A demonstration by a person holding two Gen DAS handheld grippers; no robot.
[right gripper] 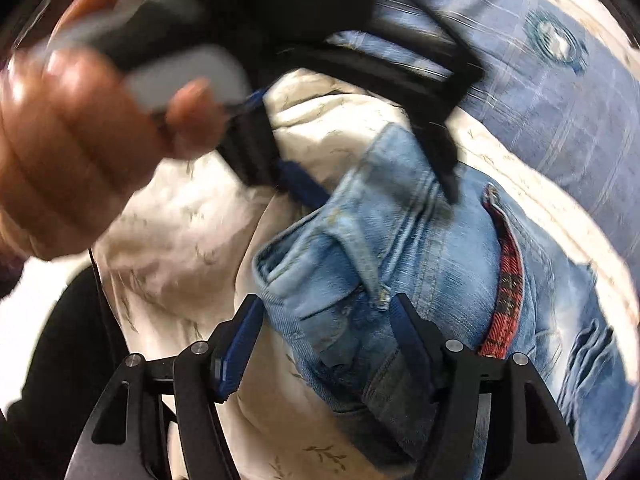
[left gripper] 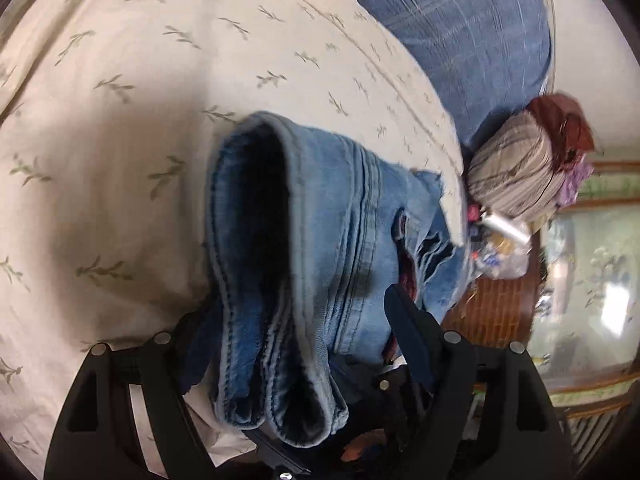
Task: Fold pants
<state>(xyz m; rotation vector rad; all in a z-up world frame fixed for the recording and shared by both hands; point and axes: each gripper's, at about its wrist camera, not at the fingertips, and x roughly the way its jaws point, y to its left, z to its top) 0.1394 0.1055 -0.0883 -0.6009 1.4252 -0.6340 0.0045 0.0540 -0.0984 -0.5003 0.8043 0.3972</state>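
The left gripper [left gripper: 292, 312] stands spread around a folded bundle of jeans [left gripper: 320, 216]; whether its pads press is unclear. The right gripper [right gripper: 326, 320] straddles the waistband, grip likewise unclear. Around them lies a cream leaf-print bedsheet [left gripper: 140, 80], a blue pillow [left gripper: 460, 28] at one o'clock. The denim is faded, red-plaid lined.

A cream sheet [left gripper: 160, 80] with leaf print covers the bed. A blue pillow [left gripper: 460, 20] lies beside a striped bundle [left gripper: 508, 172].
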